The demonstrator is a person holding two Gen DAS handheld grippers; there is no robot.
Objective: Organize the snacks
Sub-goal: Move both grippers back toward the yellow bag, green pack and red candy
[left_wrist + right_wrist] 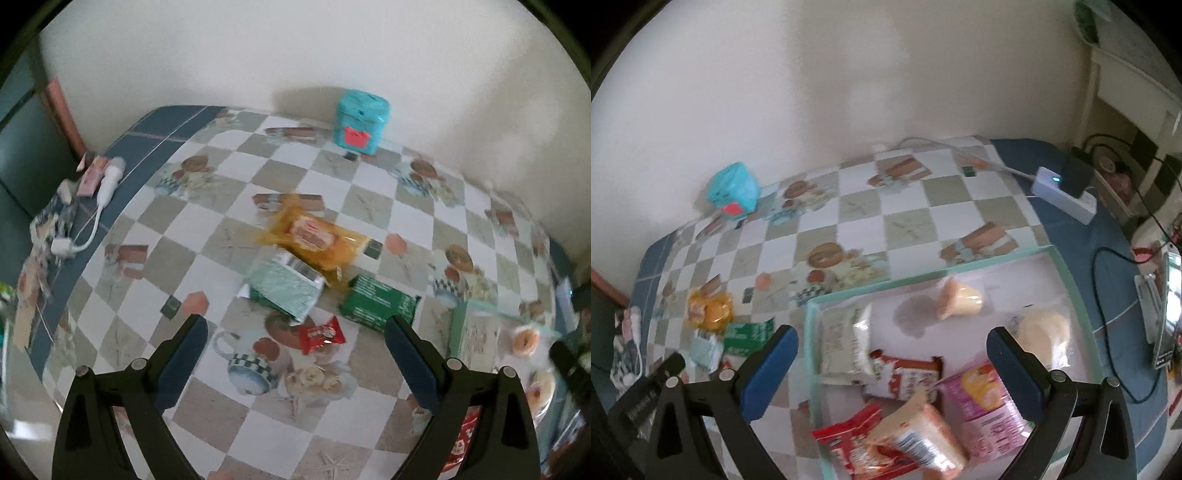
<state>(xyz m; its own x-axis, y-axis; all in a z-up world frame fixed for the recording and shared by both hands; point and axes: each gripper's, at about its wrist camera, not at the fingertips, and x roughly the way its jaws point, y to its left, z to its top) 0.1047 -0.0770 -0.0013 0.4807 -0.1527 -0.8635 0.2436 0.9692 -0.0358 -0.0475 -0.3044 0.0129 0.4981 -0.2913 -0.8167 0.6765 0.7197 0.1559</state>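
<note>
Both claws are held wide open with nothing between their fingers. The left claw (295, 332) is poised above a checkered counter (229, 177), over loose snacks: a yellow packet (314, 236) overlapping a pale green packet (284, 291), a dark green packet (380, 301) just beside them, and a small red packet (321, 334) nearest the fingers. The right claw (892, 345) is held over a glass-walled tray (923, 275), in which several snack packets (982, 402) are gathered. A teal tin (360, 122) is seen by the wall.
</note>
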